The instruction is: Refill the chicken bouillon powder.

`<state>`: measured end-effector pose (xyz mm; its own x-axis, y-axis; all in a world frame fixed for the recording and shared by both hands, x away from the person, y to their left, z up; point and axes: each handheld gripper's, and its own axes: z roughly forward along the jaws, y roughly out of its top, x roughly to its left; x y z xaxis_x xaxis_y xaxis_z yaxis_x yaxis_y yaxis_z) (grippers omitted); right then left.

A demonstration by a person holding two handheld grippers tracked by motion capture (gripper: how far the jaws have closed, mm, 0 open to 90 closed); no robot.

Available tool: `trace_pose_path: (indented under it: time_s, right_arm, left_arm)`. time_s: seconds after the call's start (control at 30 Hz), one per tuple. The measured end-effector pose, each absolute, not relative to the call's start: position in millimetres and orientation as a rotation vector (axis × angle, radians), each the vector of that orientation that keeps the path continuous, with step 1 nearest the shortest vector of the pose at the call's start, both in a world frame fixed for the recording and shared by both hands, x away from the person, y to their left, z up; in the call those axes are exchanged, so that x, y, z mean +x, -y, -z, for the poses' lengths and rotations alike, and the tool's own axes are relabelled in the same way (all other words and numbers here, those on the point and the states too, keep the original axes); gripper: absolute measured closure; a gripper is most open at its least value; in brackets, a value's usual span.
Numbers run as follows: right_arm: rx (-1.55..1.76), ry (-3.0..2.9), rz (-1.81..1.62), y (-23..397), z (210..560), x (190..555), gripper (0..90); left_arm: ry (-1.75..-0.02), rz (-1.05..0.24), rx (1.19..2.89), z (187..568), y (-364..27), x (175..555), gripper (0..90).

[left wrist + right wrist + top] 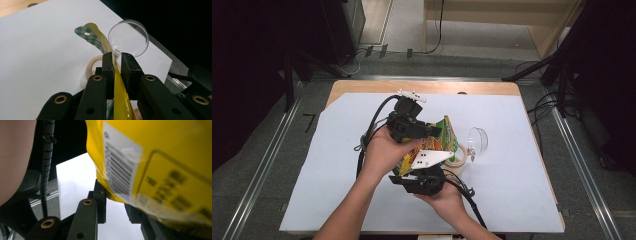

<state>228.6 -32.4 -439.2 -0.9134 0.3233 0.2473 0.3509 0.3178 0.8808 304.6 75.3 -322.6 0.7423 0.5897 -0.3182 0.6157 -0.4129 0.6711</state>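
A yellow and green snack bag is held up above the white sheet between my two grippers. My left gripper comes in from the left and is shut on the bag's flat sealed edge; in the left gripper view its jaws pinch the yellow film, whose checked top with a hang hole curls away beyond them. My right gripper sits below, near the front, shut on the bag's lower corner. In the right gripper view the bag with its barcode covers the right jaw, and the corner lies between the jaws.
A clear round plastic cup lies on its side just right of the bag, with a roll of tape flat beside it. The white sheet covers the wooden table. Cables trail from both grippers toward the front.
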Motion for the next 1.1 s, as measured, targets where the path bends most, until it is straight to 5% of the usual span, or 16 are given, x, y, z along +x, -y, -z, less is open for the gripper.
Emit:
trace_pose_path:
  time_s: [1.1]
  right_arm:
    - [-0.650,2.558,1.669,34.9,437.2,231.7,75.1]
  left_arm:
    - [-0.896,0.067,2.115,323.7,-73.0,310.3,81.4]
